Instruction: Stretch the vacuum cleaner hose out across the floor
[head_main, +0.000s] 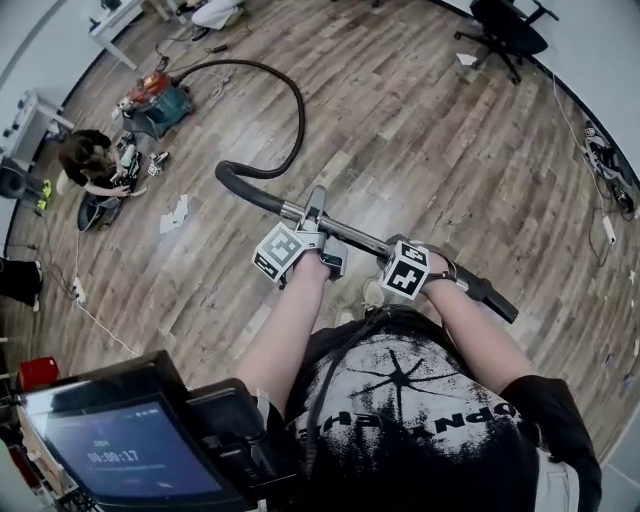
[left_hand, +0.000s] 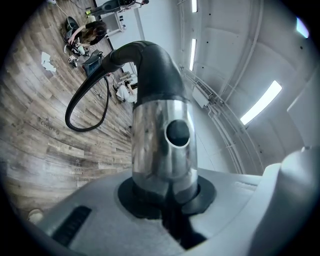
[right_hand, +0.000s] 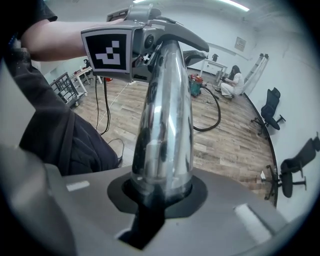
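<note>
Vacuum cleaner (head_main: 158, 102) far left on floor (head_main: 420, 150); hose (head_main: 297, 105) curves right, nearer to tube (head_main: 350, 233).

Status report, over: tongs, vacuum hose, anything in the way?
Both on metal wand: left tongs shut, right tongs shut. Black hose curved, not yet straight. Ahead, seated person beside vacuum cleaner.

scrn (head_main: 130, 455): "00:00:17" | shirt (head_main: 440, 420) print: too blurry to read
</note>
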